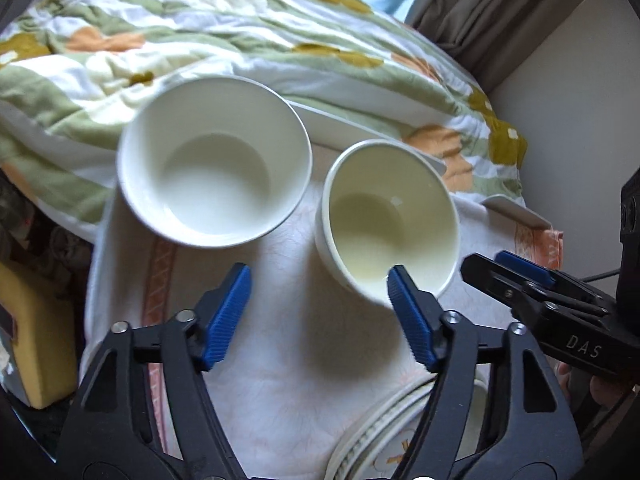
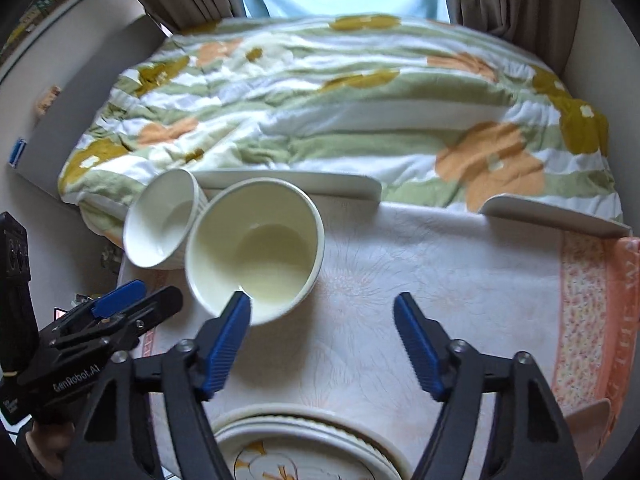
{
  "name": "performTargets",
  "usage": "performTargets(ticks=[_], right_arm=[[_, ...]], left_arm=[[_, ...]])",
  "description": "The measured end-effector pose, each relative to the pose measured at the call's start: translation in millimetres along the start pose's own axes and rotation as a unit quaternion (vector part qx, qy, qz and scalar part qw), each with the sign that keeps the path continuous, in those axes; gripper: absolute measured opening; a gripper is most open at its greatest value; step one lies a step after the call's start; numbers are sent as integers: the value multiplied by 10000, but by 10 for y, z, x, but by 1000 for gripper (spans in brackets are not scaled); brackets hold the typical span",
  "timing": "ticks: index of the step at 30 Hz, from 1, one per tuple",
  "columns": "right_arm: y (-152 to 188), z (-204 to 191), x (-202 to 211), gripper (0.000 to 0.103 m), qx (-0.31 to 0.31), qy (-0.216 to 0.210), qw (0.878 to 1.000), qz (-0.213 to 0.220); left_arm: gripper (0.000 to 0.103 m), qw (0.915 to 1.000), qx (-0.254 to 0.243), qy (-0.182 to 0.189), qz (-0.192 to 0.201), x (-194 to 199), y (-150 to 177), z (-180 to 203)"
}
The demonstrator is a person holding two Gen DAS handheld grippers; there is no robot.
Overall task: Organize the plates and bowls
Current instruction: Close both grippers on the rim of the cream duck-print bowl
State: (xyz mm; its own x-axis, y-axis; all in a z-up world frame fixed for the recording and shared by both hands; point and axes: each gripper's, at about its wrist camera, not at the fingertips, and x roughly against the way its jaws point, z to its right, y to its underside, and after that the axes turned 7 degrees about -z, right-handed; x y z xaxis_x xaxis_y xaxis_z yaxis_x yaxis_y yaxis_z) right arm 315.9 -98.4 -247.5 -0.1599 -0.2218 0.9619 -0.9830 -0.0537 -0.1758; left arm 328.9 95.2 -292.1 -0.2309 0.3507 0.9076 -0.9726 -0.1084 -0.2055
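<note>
hovering over the cloth-covered table (image 2: 440, 264), the left gripper (image 1: 320, 300) and the right gripper (image 2: 322, 324) both stand with jaws apart, nothing between the pads. two bowls side by side near the bed's quilt (image 2: 320, 120): the white bowl (image 1: 214, 160) and the cream bowl (image 1: 390, 220), likely set close for nesting. near the front edge, a patterned plate stack (image 2: 304, 440) (count unclear), plus two white rectangular dishes (image 2: 288, 181) along the back edge.

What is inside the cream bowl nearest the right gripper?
Nothing: the cream bowl shows a bare, empty bottom. The cloth beneath it is hidden by the bowl.
</note>
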Motion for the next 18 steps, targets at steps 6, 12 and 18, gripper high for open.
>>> performTargets(ticks=[6, 12, 18], right_arm=[[-149, -9, -270, 41, -147, -4, 9997, -216], [-246, 14, -358, 24, -294, -78, 9993, -218], [-267, 12, -407, 15, -330, -165, 9990, -262]], left_arm=[[48, 9998, -85, 132, -79, -174, -152, 2], [25, 9996, -181, 81, -219, -286, -244, 37], [19, 9993, -316, -41, -203, -276, -260, 73]])
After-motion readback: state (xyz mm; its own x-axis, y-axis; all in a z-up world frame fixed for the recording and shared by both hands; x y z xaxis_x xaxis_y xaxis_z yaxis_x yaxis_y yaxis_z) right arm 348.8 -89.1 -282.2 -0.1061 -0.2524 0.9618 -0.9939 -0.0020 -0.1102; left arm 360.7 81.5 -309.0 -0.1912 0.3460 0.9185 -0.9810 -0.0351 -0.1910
